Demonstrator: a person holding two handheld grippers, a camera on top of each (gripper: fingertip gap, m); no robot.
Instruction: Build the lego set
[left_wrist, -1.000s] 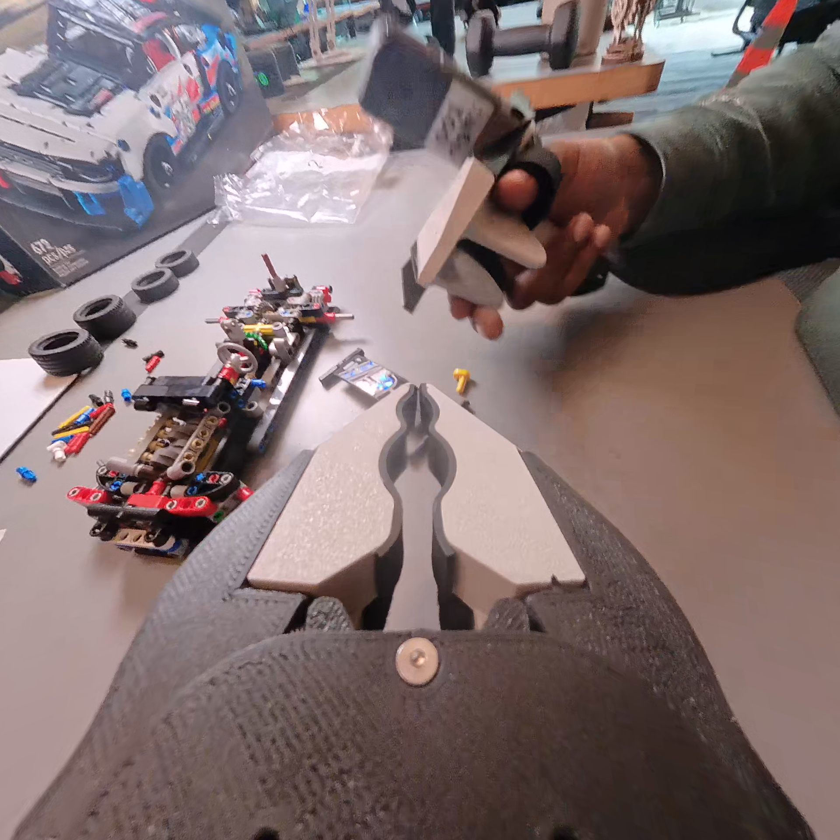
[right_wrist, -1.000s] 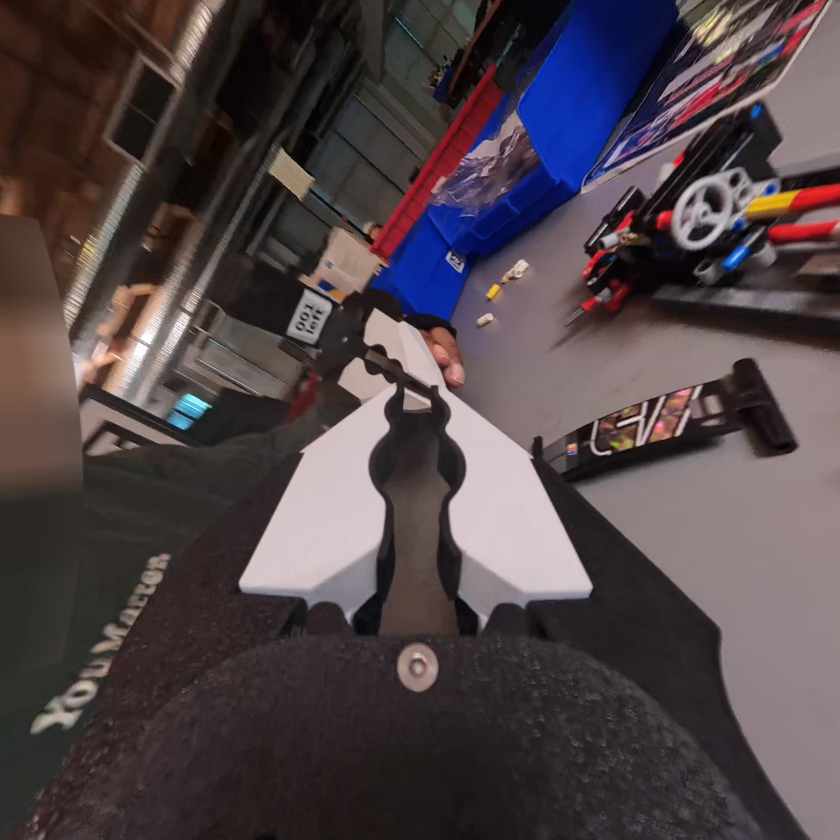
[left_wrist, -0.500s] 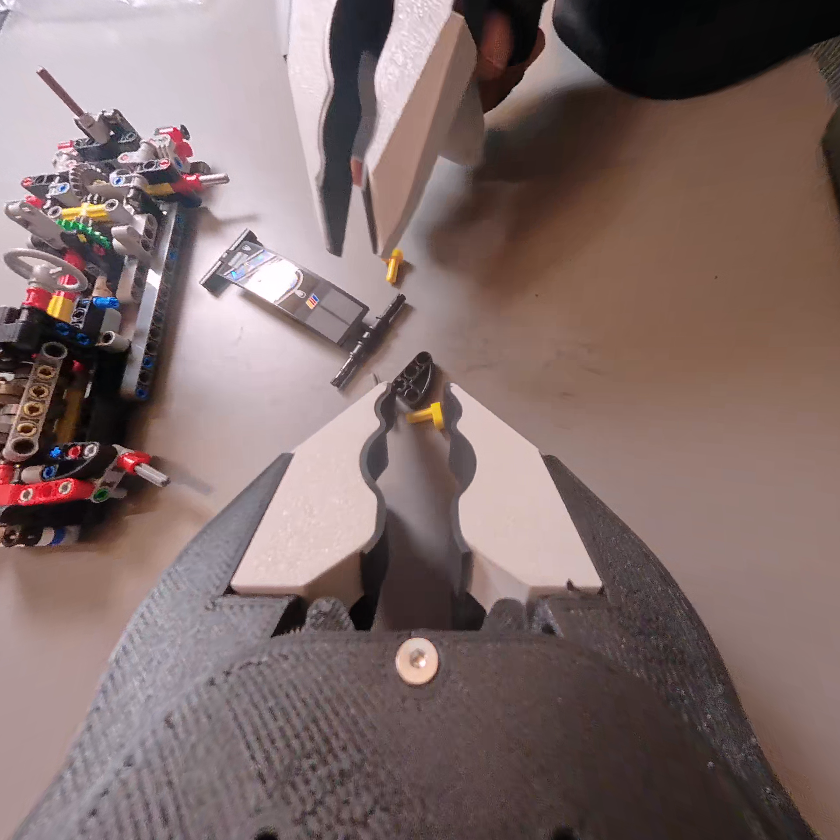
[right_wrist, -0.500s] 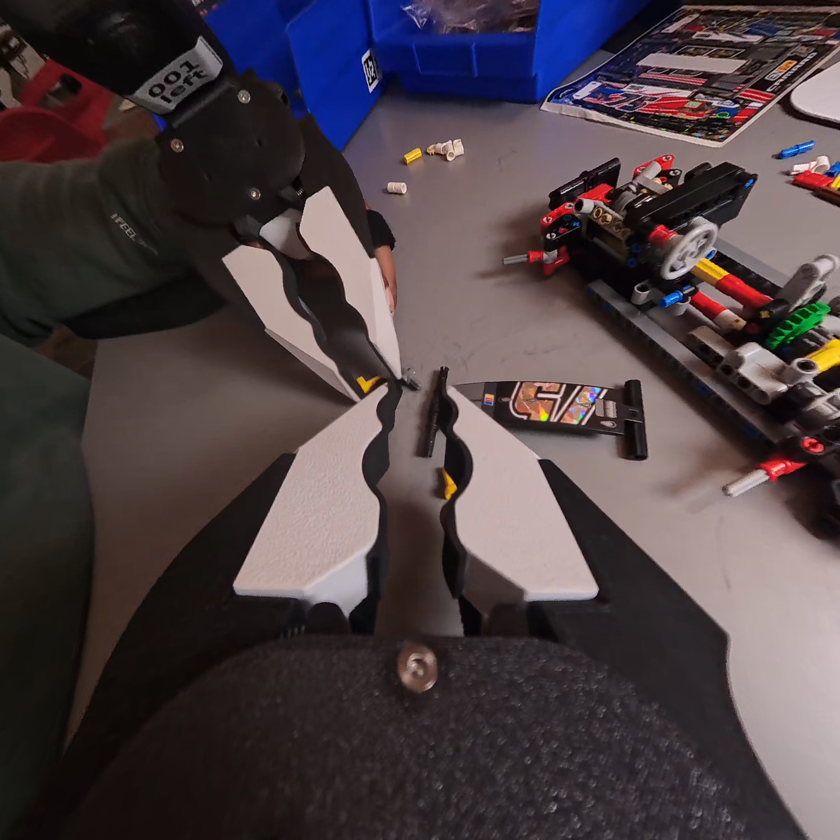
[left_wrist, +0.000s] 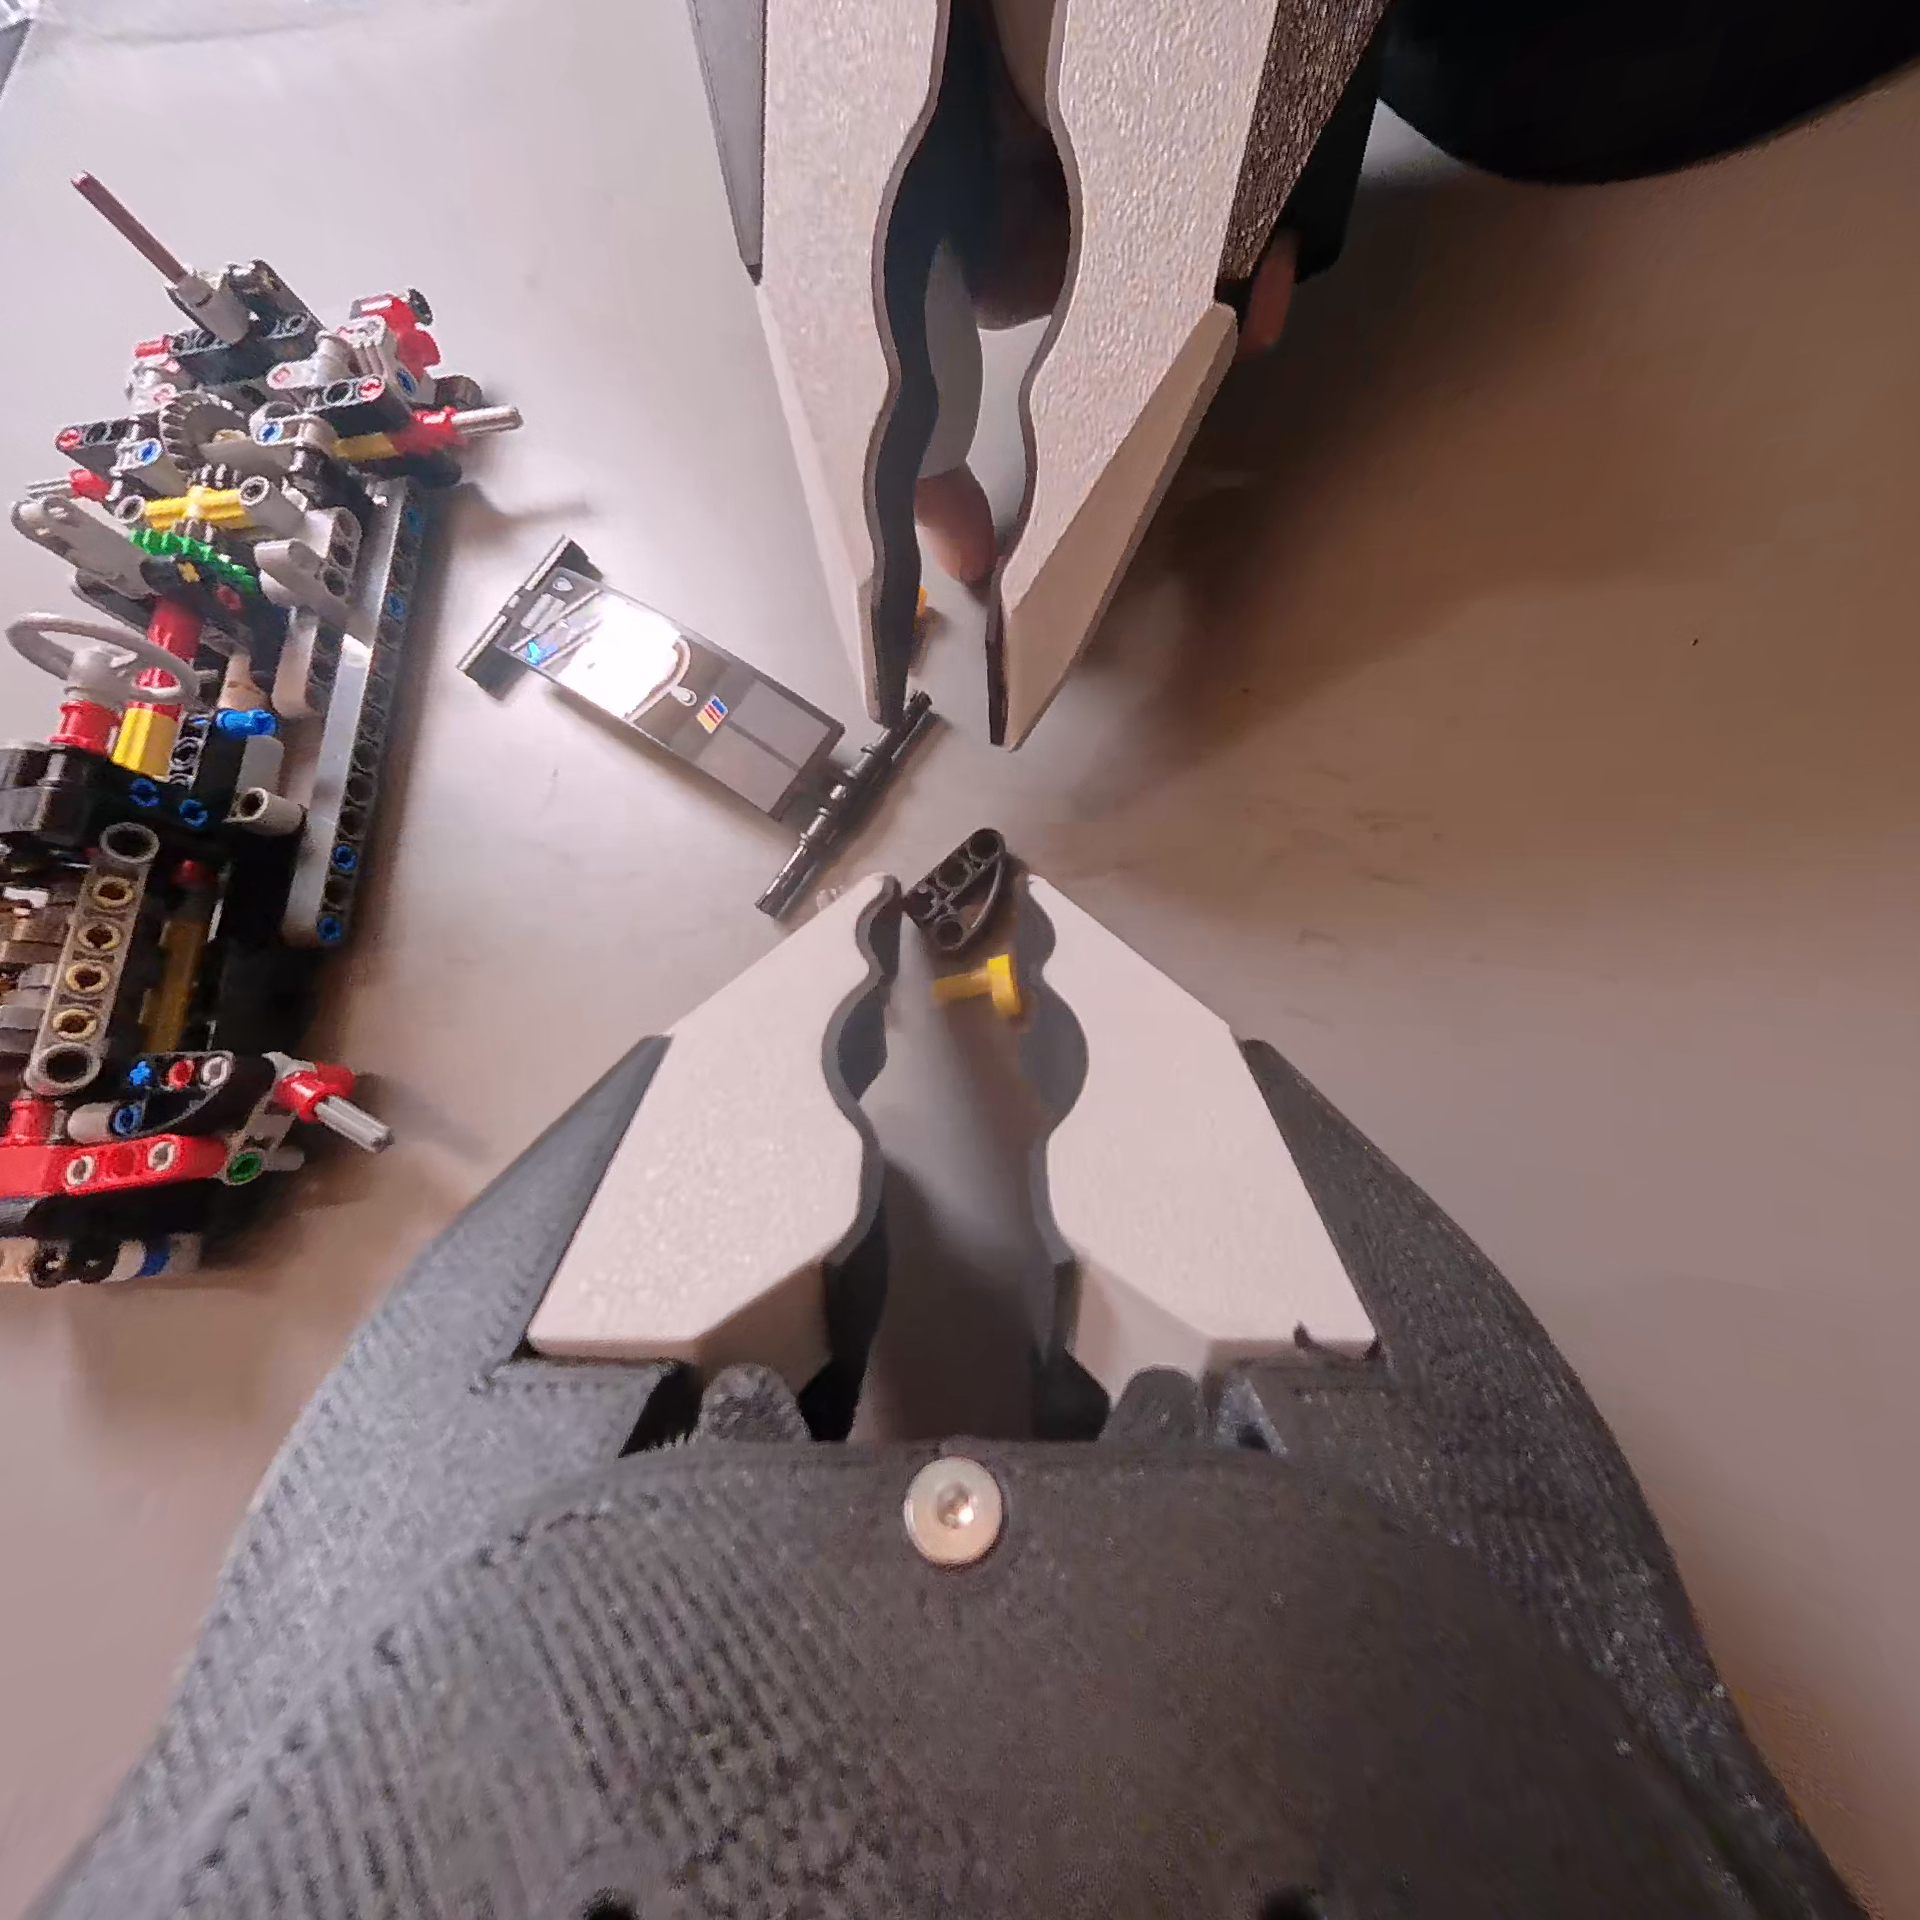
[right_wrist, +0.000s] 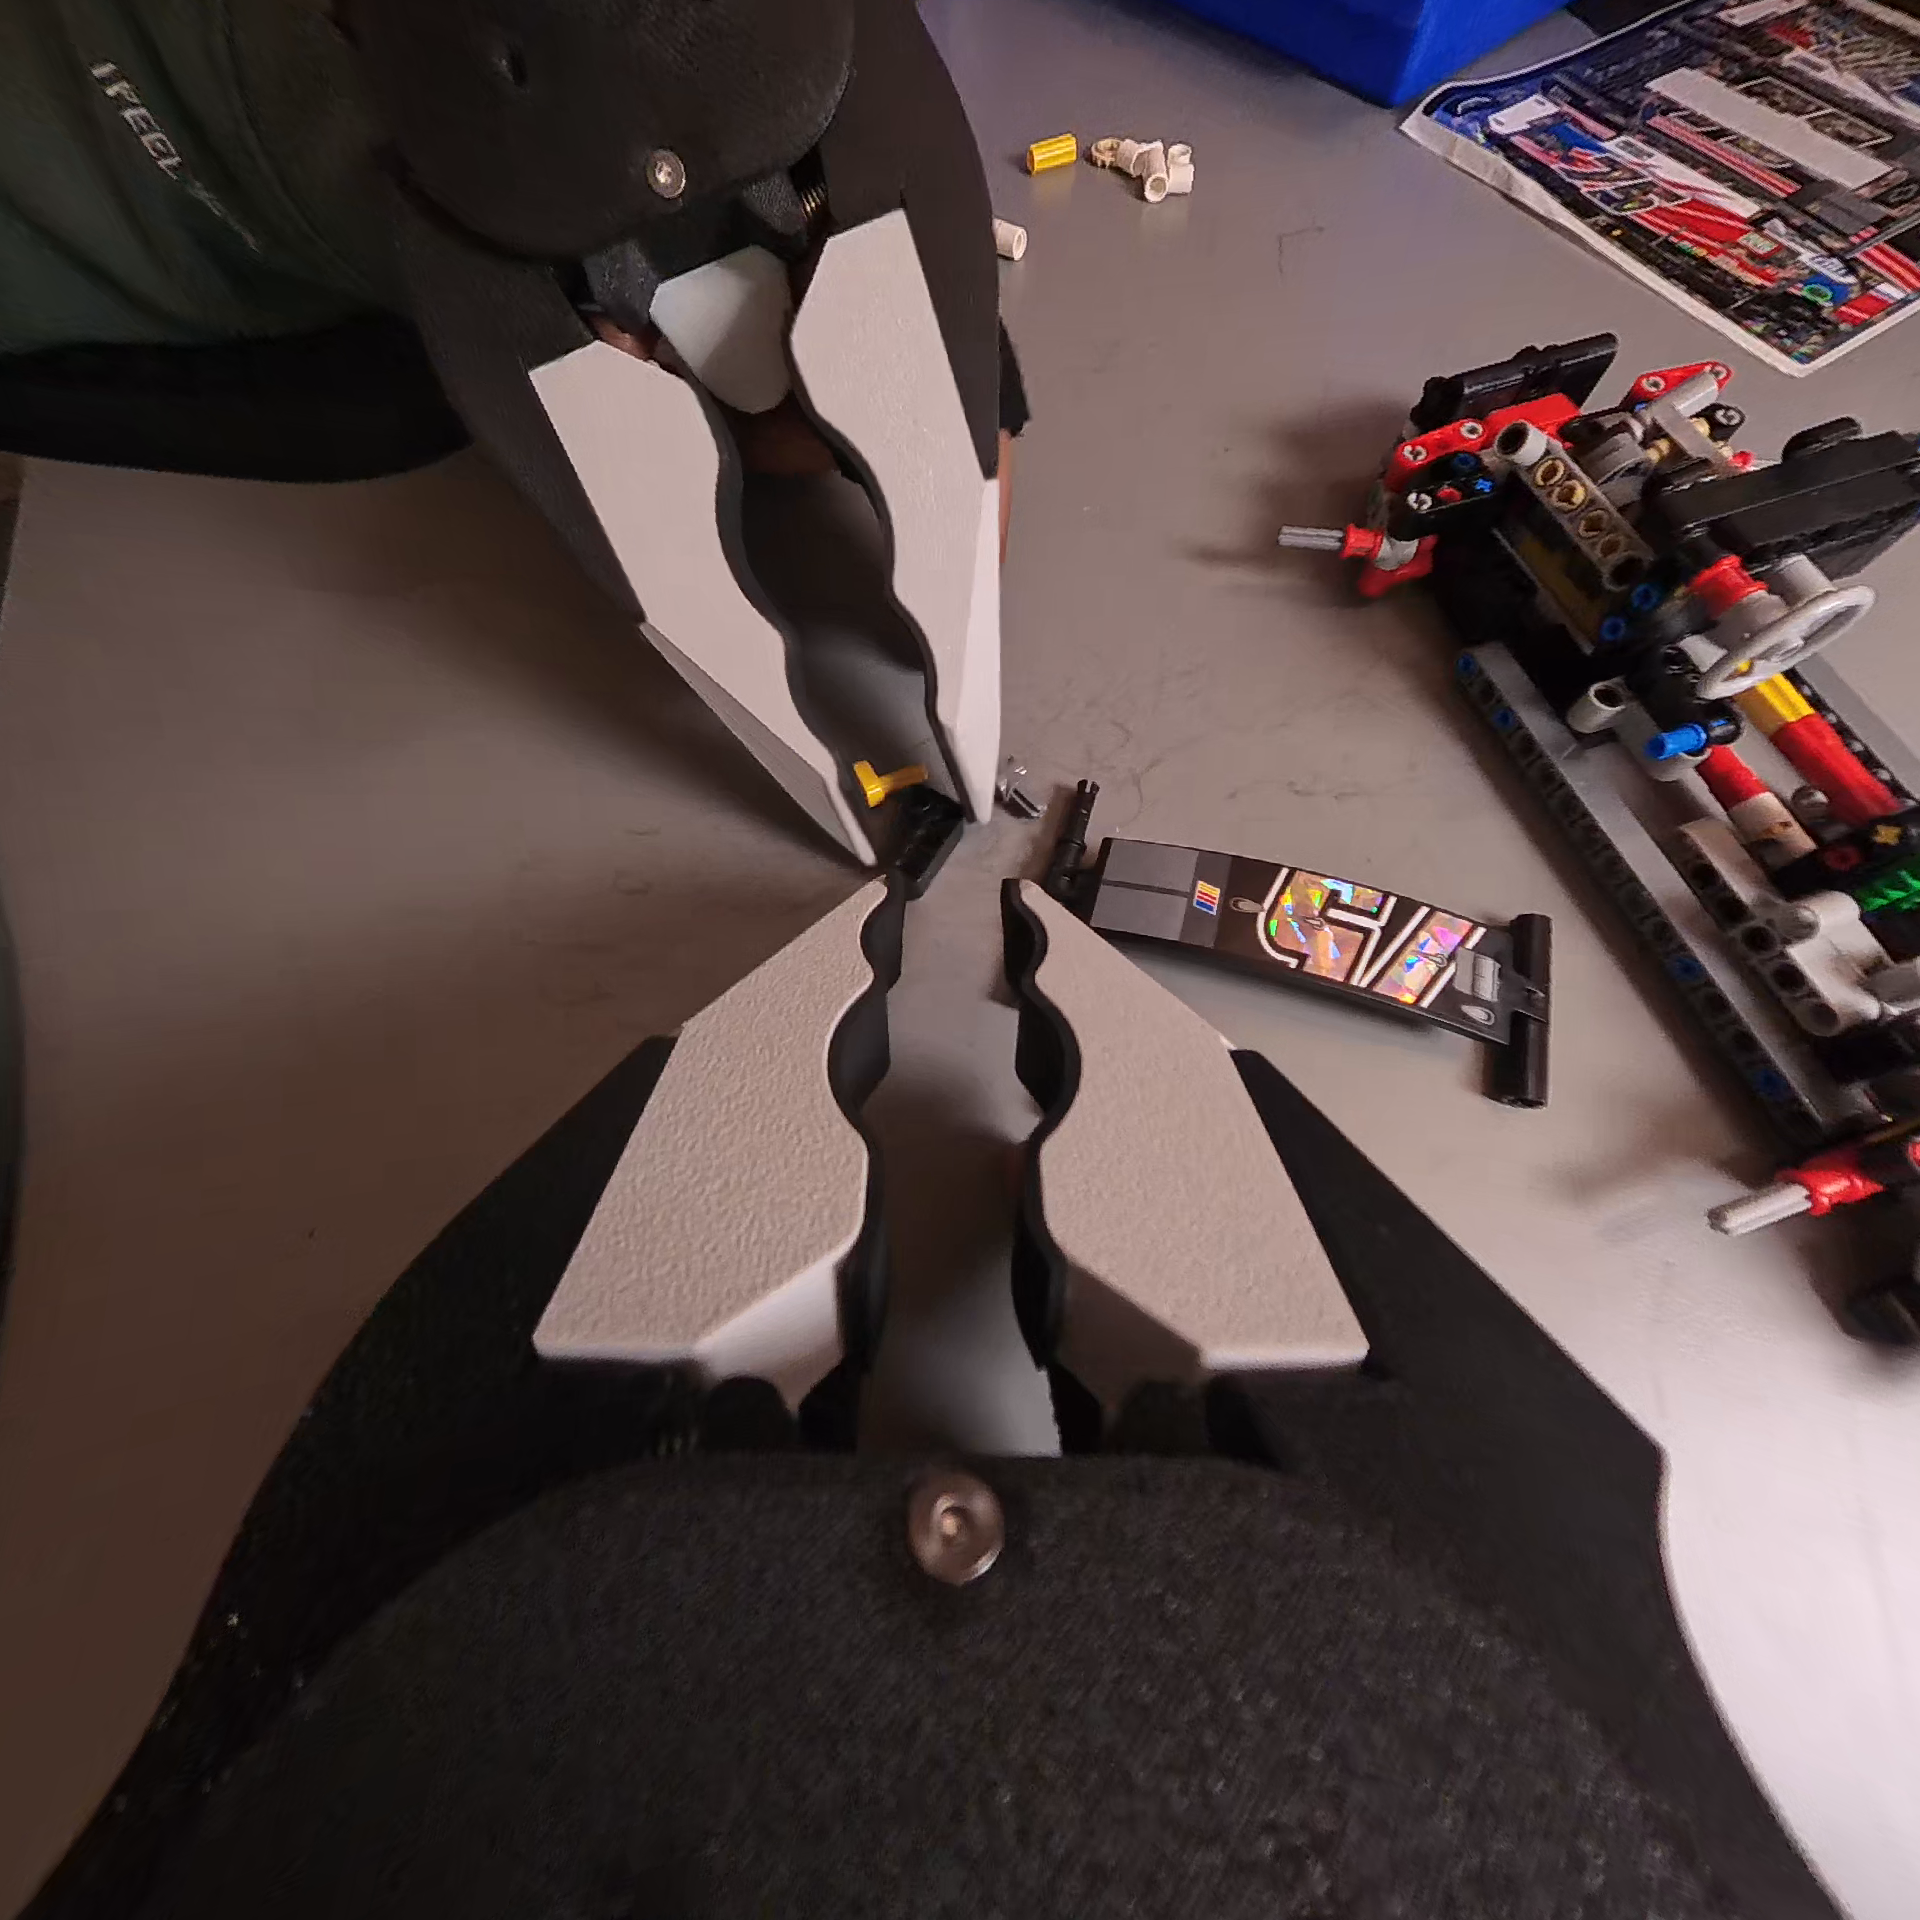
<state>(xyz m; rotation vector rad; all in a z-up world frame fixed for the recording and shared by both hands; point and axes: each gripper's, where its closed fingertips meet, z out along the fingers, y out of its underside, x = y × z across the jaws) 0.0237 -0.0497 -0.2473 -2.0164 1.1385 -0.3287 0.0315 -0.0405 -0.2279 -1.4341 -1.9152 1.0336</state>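
While both tools are angling tip-down over the desk, the left gripper is pinching one black beam bearing one yellow pin; the right gripper is holding its fingers spread, empty, beside one stickered panel.

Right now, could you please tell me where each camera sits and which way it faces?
Left wrist view: on the left gripper, looking down its fingers at the table; they pinch a black curved beam; the right gripper faces it.
Right wrist view: on the right gripper, looking the opposite way; its own open fingers and the person's green sleeve show.
Shared: stickered black panel, car chassis, both grippers.
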